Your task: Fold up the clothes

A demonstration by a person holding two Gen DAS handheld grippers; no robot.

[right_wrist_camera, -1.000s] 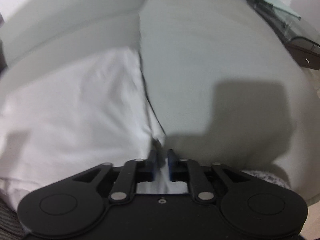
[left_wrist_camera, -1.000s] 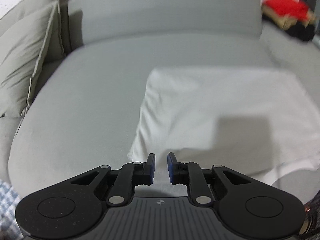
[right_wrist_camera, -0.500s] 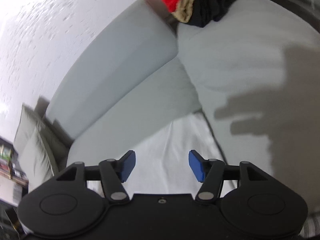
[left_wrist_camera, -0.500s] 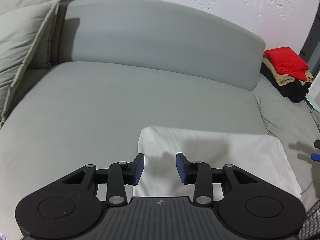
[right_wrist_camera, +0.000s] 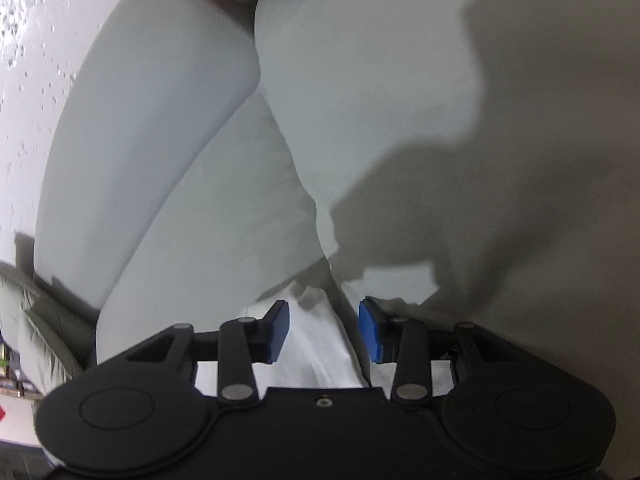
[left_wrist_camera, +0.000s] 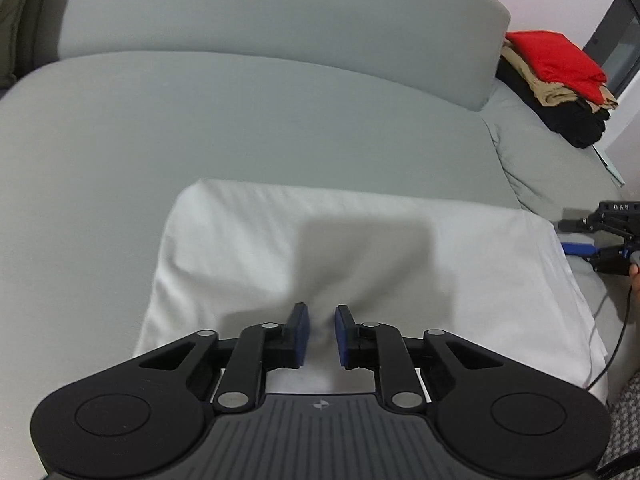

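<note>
The white cloth (left_wrist_camera: 360, 248) lies folded flat on the grey sofa (left_wrist_camera: 240, 128), low in the frame. The left gripper (left_wrist_camera: 319, 334) is over its near edge, jaws just narrowed but gripping nothing. The right gripper (right_wrist_camera: 323, 330) straddles the cloth's corner, jaws closing, not yet pinching, likely for another fold. Folded clothes (left_wrist_camera: 556, 76) are stacked upper right.

Folded cloth (left_wrist_camera: 360, 264) lies flat on sofa seat (left_wrist_camera: 240, 128), lower centre of left wrist view, w/ backrest (left_wrist_camera: 280, 12) behind it across the top. Stack of folded clothes (left_wrist_camera: 556, 80) sits upper right, on the next cushion (left_wrist_camera: 560, 168) (right of the backrest's end). Other gripper (left_wrist_camera: 600, 240) at right edge, just beside cloth's right side.
</note>
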